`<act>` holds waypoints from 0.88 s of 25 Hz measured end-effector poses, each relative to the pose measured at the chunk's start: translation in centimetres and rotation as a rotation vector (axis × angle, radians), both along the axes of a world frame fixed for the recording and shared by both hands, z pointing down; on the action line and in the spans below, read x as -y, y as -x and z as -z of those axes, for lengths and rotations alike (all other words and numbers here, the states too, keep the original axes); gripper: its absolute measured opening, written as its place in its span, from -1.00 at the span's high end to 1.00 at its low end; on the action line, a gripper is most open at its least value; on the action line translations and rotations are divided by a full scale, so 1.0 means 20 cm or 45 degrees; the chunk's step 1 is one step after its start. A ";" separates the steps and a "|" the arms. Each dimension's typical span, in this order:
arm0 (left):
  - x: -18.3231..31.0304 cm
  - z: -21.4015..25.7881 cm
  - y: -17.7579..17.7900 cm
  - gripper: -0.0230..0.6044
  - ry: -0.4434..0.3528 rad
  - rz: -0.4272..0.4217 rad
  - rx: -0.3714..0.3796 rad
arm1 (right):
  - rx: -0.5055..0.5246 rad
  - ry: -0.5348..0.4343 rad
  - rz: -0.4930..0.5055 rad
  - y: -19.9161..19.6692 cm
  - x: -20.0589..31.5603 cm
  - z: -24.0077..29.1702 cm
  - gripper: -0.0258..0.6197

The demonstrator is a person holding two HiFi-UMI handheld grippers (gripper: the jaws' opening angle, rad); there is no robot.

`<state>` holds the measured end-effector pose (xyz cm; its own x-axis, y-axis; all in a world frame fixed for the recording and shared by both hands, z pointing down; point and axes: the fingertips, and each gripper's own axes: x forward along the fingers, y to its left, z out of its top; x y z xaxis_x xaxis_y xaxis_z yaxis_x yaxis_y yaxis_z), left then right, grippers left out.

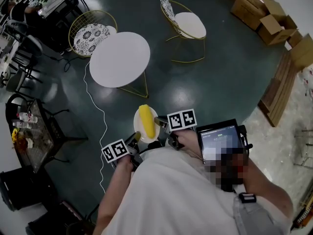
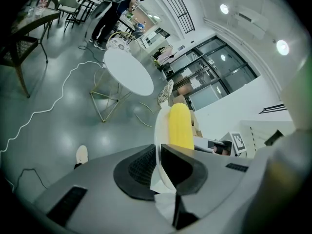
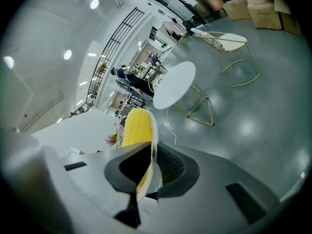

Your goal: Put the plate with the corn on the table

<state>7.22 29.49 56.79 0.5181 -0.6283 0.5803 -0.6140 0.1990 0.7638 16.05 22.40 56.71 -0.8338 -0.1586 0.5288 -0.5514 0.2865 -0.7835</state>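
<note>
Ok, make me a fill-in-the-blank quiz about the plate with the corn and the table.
The corn on the white plate is ____ in colour.
The left gripper and the right gripper are both shut on the rim of the ____.
The white table ahead has a ____ top.
Missing: yellow; plate; round.

Small round white plate (image 1: 136, 123), roughly level, in the air above the dark floor (image 1: 205, 92). Left gripper (image 1: 135, 138) and right gripper (image 1: 161, 123) clamp its rim on opposite sides. One yellow corn cob (image 1: 146, 120) lies lengthwise on it. Round white table (image 1: 120, 58) on gold wire legs stands well apart, ahead.
</note>
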 end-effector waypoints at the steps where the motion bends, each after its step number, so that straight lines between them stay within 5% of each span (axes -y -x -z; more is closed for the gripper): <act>1: 0.00 0.00 0.00 0.80 0.002 0.001 0.000 | 0.001 0.002 0.004 0.00 0.00 0.00 0.77; 22: 0.02 0.00 0.13 0.80 -0.012 0.052 -0.010 | 0.005 0.005 0.041 0.14 0.03 0.00 0.77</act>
